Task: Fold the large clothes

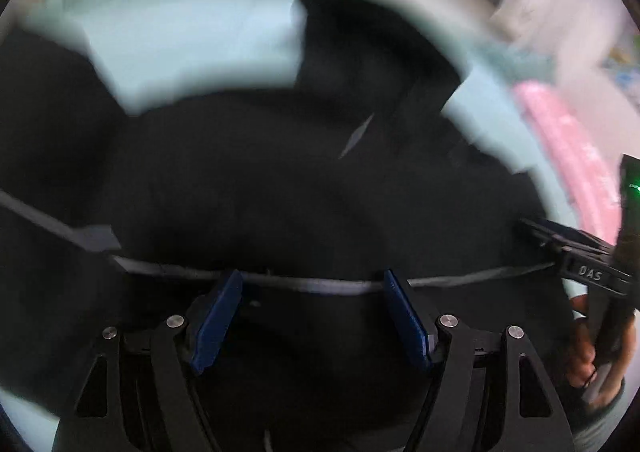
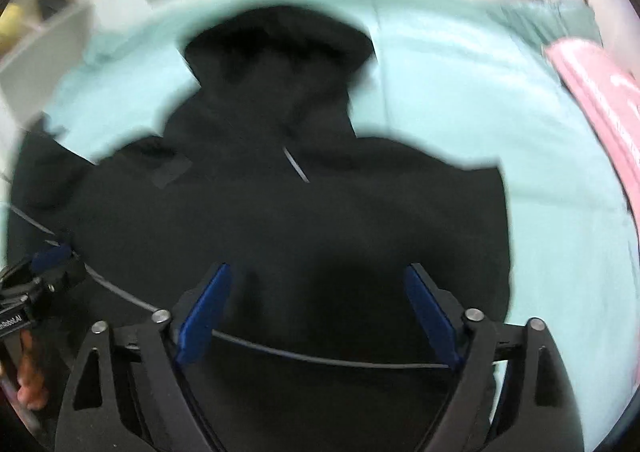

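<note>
- left gripper [image 1: 312, 284] points forward over the black hoodie [image 1: 280, 180]; blue pads [image 1: 218, 322] spread wide apart, nothing between them. released.
- a thin grey cord or hem line [image 1: 320, 285] crosses the left view near the pad tips; cannot tell if it touches them.
- right gripper [image 2: 318, 280] likewise aimed along the garment toward its hood [image 2: 280, 48]; pads [image 2: 204, 322] wide apart, gripping nothing. released.
- the same grey line [image 2: 320, 358] sags between the right gripper's fingers, low in the right view.
- hoodie lies spread on a pale mint bed sheet [image 2: 460, 92], hood at the far end, body under both tools. a light drawstring [image 2: 296, 169] shows near the neck.
- right gripper shows at the right edge of the left view [image 1: 536, 230], held by a hand [image 1: 588, 352]; its tip sits at the hoodie's edge, but whether its fingers are apart cannot be read there.
- left gripper shows at the left edge of the right view [image 2: 52, 256], one blue pad visible; a hand [image 2: 30, 376] below it, cut off by the frame.
- both views heavily motion-blurred; garment folds, sleeves and edges hard to make out. black fabric swallows detail.
- pink bedding [image 2: 600, 104] at the right, blurred. room background beyond the bed unreadable.
</note>
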{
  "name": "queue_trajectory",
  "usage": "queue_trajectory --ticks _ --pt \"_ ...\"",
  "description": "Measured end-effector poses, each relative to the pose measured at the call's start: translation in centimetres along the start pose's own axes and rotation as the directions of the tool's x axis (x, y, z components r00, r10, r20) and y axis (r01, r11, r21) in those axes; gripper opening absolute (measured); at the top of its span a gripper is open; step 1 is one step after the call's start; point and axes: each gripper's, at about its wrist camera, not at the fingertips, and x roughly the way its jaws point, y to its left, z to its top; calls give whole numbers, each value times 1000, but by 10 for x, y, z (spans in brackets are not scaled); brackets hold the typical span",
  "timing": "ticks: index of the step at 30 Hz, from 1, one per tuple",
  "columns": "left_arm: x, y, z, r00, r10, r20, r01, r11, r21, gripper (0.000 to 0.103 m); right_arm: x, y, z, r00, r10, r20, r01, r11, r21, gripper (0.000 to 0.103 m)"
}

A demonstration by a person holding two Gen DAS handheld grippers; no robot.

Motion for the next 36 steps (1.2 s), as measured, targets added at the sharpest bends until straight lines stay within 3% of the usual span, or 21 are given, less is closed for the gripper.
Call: queue_trajectory --ticks 2,5,8,10,14,18,20,22,24,28,31,34,36 --pt "5 -6 -12 999 39 35 -41 998 53 74 6 -3 -15 999 -3 40 4 1000 -16 84" --pt "8 -11 -9 996 78 31 -80 995 58 75 4 0 -21 997 -38 68 41 999 -36 84" --pt "-2 -11 -10 997 50 66 -54 997 58 75 -8 0 -22 999 -31 30 32 999 -29 84" --pt "-21 -10 -14 996 23 83 -27 998 57 75 -30 5 -29 1000 22 5 -22 1000 -9 84" --pt "-60 -14 -28 990 -78 114 70 995 69 75 -78 39 -57 999 20 38 -17 997 -78 84" --pt "-53 -3 -47 999 -25 38 24 1000 18 73 -65 61 -76 999 -26 19 28 993 -111 84" --pt "-34 1 -55 999 3 37 -3 1000 14 69 -46 54 -85 999 -21 46 25 996 -82 86" --pt "-27 -7 -59 996 50 80 -55 996 67 69 -45 40 -110 982 55 179 -48 998 -43 88" --pt "-29 -12 -61 992 62 106 -71 994 86 70 -47 40 -116 976 63 211 -56 998 -41 88" --pt "-47 -1 -61 993 -17 117 15 1000 17 68 -49 43 -119 975 48 216 -39 998 -46 88" --pt "-97 10 -60 973 -124 193 133 990 -34 66 -47 42 -116 975 44 217 -35 998 -45 89" --pt "-158 34 -56 948 -41 316 47 999 -12 67 -47 42 -116 975 36 221 -27 999 -44 89" --pt "-187 72 -46 931 21 364 -4 999 -48 67 -42 40 -112 974 33 224 -24 999 -44 89"
